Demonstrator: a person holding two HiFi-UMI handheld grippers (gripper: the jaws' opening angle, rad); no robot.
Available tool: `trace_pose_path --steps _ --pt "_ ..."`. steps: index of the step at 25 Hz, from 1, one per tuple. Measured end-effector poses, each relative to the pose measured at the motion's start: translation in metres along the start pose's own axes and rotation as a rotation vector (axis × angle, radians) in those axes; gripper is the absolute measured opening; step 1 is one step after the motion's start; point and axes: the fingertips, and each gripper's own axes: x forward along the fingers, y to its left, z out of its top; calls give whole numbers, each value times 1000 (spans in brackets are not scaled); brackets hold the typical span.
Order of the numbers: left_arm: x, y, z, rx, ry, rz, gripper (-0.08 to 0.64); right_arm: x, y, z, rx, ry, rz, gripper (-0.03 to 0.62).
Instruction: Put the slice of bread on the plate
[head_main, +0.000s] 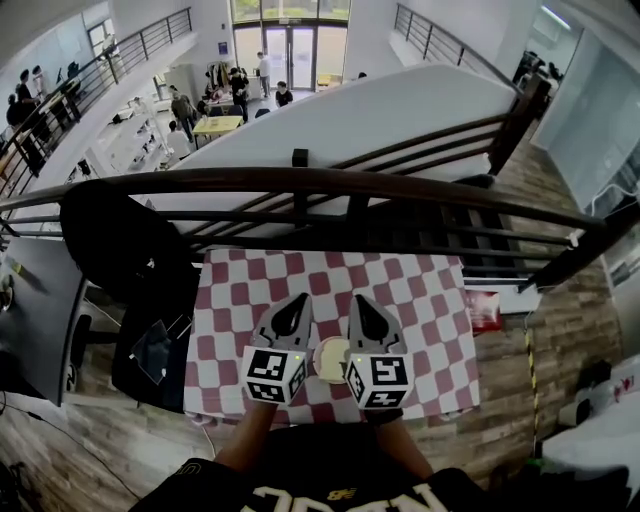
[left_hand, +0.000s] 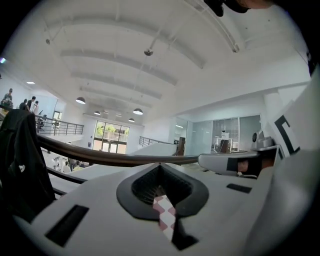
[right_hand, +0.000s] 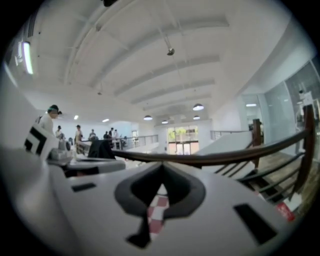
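Over the checked tablecloth (head_main: 420, 300), left hand-held gripper (head_main: 299, 300) and right hand-held gripper (head_main: 359, 300) both closed.

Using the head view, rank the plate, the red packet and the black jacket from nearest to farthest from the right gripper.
1. Plate: on the checkered cloth, right beside the right gripper, on its left.
2. Red packet: just beyond the cloth's right edge.
3. Black jacket: hung on the railing, far to the left.
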Motion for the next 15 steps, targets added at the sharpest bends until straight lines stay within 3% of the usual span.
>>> trace_pose_path --steps 3,8,15 --pt "-4 -4 17 22 -42 3 17 -5 4 10 -51 -30 -9 14" --pt "-9 -13 27 171 -60 24 17 -13 -3 14 -73 -53 -44 14" --pt "-4 -27 29 193 -68 -4 17 -22 -18 18 -63 -79 -76 14"
